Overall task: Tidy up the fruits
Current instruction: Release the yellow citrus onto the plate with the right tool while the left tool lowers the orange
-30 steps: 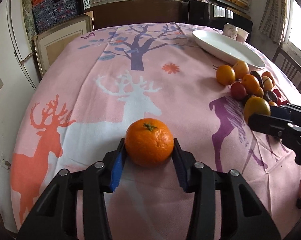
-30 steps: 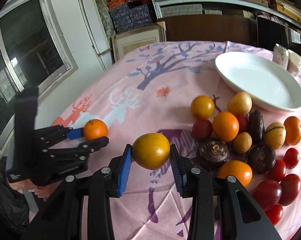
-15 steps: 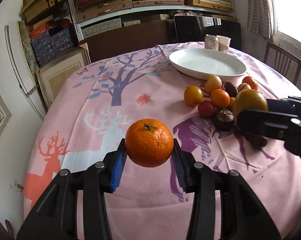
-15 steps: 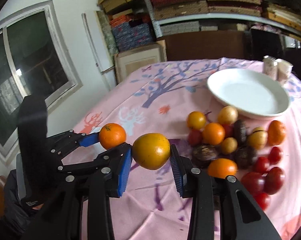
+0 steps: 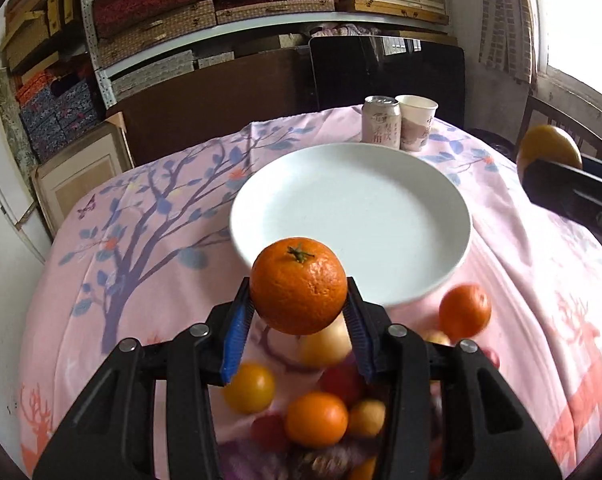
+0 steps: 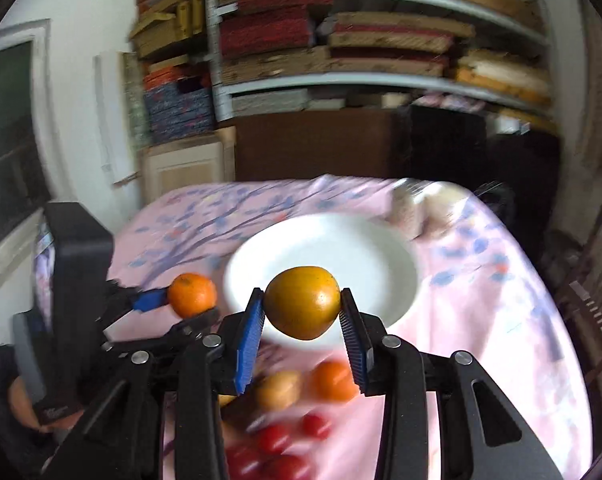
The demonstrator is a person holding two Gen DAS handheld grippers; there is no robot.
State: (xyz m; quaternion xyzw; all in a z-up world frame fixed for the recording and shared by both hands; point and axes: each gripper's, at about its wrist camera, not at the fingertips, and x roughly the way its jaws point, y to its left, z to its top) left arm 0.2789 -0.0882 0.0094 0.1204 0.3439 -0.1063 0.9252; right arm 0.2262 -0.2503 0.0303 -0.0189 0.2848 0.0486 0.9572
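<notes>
Mandarin (image 5: 299, 291) stays clamped in the left gripper (image 5: 299, 312), yellow-orange fruit (image 6: 303, 307) in the right gripper (image 6: 303, 322); both now hover nearer the white plate (image 5: 441, 216), above the fruit pile (image 5: 317, 416).

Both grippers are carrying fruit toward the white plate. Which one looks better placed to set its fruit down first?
Left, marginally. The left gripper holds its mandarin right at the plate's near rim. The right gripper's yellow-orange fruit also overlaps the plate but looks higher.

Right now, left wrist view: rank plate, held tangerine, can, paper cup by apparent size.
1. White plate
2. Tangerine in the left gripper, enlarged by nearness to the lens
3. Can and paper cup: look alike, no ranking.
</notes>
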